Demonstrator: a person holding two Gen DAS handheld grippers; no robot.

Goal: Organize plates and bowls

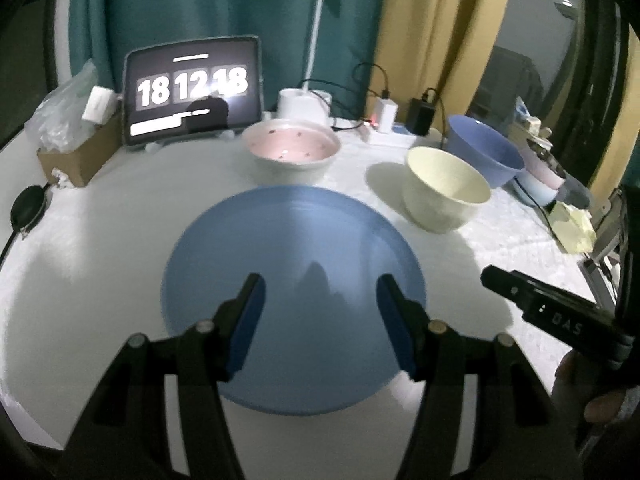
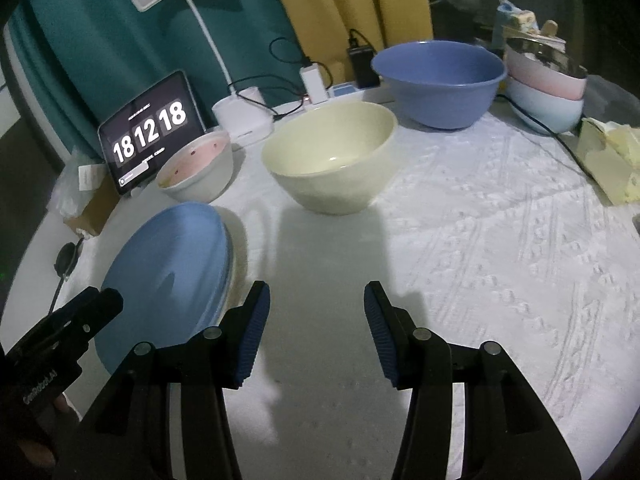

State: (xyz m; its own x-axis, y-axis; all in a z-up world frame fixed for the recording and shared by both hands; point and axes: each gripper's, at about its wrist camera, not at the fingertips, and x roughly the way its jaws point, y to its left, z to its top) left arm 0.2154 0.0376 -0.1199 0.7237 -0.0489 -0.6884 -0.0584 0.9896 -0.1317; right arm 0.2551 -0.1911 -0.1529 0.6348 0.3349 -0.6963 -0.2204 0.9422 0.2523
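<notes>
A blue plate (image 1: 294, 276) lies flat on the white tablecloth, and my left gripper (image 1: 320, 284) hovers open above its near half with nothing between the fingers. Behind the plate stand a pink-lined white bowl (image 1: 292, 150), a cream bowl (image 1: 446, 190) and a blue bowl (image 1: 486, 152). In the right wrist view my right gripper (image 2: 316, 292) is open over bare cloth, the blue plate (image 2: 168, 268) to its left and the cream bowl (image 2: 332, 156) ahead. The blue bowl (image 2: 438, 80) and the pink-lined bowl (image 2: 198, 170) stand farther back. The right gripper's black body shows at the right edge of the left wrist view.
A tablet clock (image 1: 192, 90), a white lamp base (image 1: 304, 106), chargers and cables (image 1: 384, 114) line the back. A cardboard box (image 1: 76, 160) is at the left. Stacked pale bowls (image 2: 546, 88) and a yellow cloth (image 2: 612, 156) sit at the right. Curtains hang behind.
</notes>
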